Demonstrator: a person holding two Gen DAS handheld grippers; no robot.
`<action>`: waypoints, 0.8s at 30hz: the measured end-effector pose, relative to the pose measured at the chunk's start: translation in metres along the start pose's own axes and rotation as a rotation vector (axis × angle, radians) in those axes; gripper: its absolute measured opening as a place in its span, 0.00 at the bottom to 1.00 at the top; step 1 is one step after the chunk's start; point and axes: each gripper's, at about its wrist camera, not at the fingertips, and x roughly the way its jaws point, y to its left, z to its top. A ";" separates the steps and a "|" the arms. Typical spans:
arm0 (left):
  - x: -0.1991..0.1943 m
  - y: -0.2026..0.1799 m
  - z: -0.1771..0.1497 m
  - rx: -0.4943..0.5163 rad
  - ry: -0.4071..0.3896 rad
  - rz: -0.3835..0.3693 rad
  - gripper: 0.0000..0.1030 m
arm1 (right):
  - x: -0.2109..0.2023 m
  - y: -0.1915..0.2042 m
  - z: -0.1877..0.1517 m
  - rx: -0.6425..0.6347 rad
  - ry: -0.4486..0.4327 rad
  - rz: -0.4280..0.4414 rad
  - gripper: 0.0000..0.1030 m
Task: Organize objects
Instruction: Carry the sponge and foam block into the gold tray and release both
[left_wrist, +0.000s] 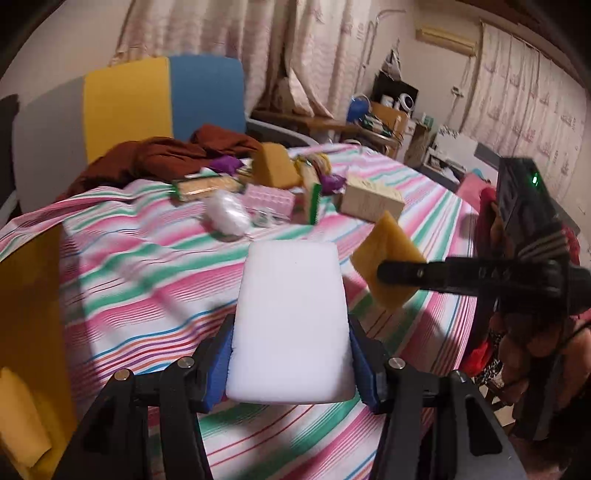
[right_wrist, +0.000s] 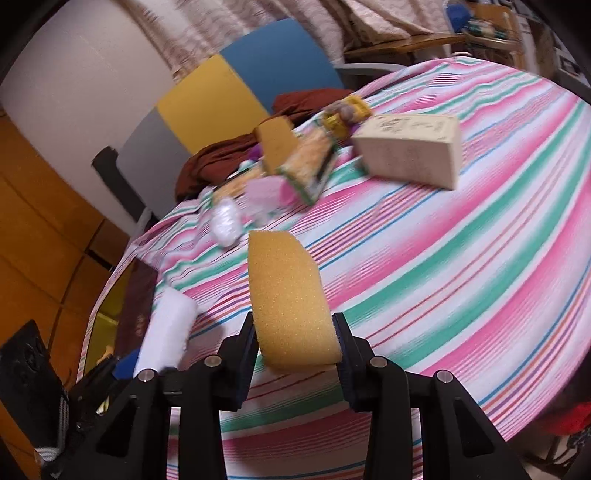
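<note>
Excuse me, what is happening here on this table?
A person holds a gripper in each hand above the striped table. The left gripper is shut on a white sponge, the right gripper on a yellow sponge. A box, packets and another sponge lie in a far clutter.
</note>
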 end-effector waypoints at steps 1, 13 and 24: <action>-0.008 0.006 -0.002 -0.014 -0.011 0.007 0.55 | 0.001 0.006 -0.002 -0.013 0.005 0.007 0.38; -0.090 0.081 -0.030 -0.218 -0.128 0.146 0.55 | 0.014 0.084 -0.007 -0.178 0.045 0.095 0.38; -0.149 0.159 -0.076 -0.439 -0.185 0.354 0.55 | 0.027 0.196 -0.024 -0.417 0.119 0.294 0.38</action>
